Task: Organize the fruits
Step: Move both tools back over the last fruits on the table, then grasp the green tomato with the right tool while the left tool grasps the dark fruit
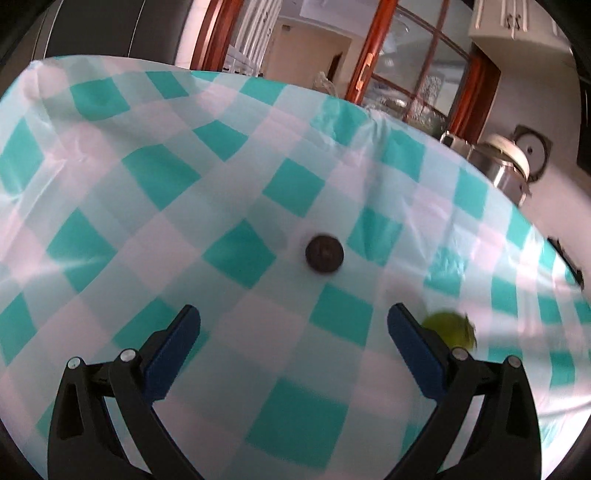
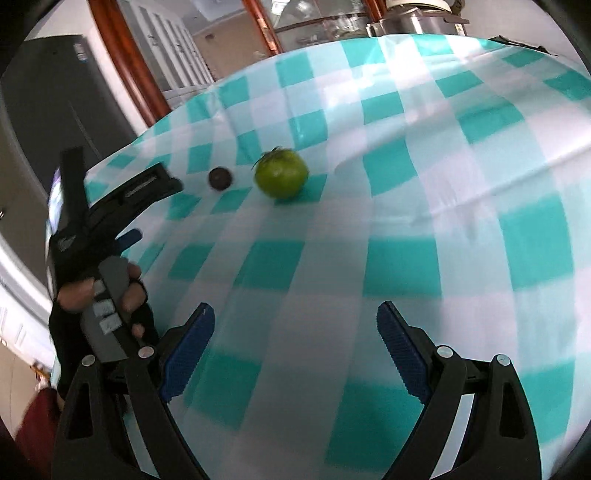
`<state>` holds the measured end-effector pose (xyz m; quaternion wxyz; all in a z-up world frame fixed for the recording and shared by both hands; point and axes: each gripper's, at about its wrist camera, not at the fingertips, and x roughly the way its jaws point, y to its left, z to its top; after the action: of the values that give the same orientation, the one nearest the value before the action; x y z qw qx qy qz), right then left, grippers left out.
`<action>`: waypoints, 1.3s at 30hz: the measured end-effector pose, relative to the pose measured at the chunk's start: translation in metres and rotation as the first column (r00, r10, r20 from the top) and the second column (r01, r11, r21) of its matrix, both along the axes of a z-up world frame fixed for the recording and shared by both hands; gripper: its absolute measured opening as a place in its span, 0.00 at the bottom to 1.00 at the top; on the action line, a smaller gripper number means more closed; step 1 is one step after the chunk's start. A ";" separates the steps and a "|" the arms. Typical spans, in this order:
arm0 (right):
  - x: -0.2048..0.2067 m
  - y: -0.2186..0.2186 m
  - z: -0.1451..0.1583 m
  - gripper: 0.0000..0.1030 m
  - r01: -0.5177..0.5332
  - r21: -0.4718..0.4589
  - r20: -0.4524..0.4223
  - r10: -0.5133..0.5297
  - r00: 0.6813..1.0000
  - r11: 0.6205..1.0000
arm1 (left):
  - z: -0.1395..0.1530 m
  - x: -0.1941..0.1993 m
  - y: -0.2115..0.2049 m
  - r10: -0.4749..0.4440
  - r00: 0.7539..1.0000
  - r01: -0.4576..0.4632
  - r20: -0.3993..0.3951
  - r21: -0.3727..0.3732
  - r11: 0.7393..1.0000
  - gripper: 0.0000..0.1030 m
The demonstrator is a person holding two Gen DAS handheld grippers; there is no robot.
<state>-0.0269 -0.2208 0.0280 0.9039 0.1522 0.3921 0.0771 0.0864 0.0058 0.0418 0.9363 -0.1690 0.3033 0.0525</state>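
Note:
A small dark round fruit (image 1: pixel 324 253) lies on the teal-and-white checked tablecloth (image 1: pixel 184 206), ahead of my open, empty left gripper (image 1: pixel 293 321). A green round fruit (image 1: pixel 448 329) with a leafy stem lies just outside the left gripper's right finger. In the right wrist view the green fruit (image 2: pixel 281 178) and the dark fruit (image 2: pixel 220 178) lie side by side, far ahead of my open, empty right gripper (image 2: pixel 295 321). The left gripper (image 2: pixel 155 192), held by a gloved hand, shows at the left, close to the dark fruit.
A steel pot with a lid (image 1: pixel 504 162) stands beyond the table's far right edge, also seen in the right wrist view (image 2: pixel 417 18). A glass-fronted wooden cabinet (image 1: pixel 417 74) is behind the table. A dark fridge (image 2: pixel 48 110) stands at the left.

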 end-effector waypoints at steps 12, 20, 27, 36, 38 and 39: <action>0.123 0.032 -0.014 0.84 0.043 -0.065 -0.025 -0.044 0.999 0.997 | -0.008 0.026 0.040 -0.008 1.000 0.010 0.011 -0.160 0.987 0.99; 0.174 0.049 -0.020 0.84 0.045 -0.183 -0.060 -0.057 0.997 0.982 | -0.011 0.029 0.033 -0.029 0.999 0.027 -0.015 -0.122 0.992 0.99; 0.179 0.045 -0.025 0.70 0.037 -0.180 -0.086 -0.053 0.995 0.983 | -0.012 0.034 0.027 -0.036 0.999 0.032 -0.039 -0.093 0.995 0.99; 0.179 0.005 -0.027 0.57 0.203 -0.017 -0.054 -0.204 0.977 0.979 | -0.009 0.069 -0.006 -0.117 0.992 0.120 -0.046 0.055 0.991 0.99; 0.177 0.001 -0.029 0.57 0.211 0.002 -0.051 -0.211 0.976 0.977 | -0.009 0.087 -0.011 -0.124 0.990 0.129 -0.062 0.090 0.988 0.99; 0.176 0.001 -0.029 0.57 0.212 0.008 -0.050 -0.211 0.976 0.977 | -0.010 0.096 -0.013 -0.123 0.989 0.131 -0.078 0.103 0.986 0.98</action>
<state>0.1491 -0.2194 -0.0014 0.8961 0.2007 0.3952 -0.0207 0.1827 -0.0070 0.0320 0.9340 -0.0965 0.3436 0.0150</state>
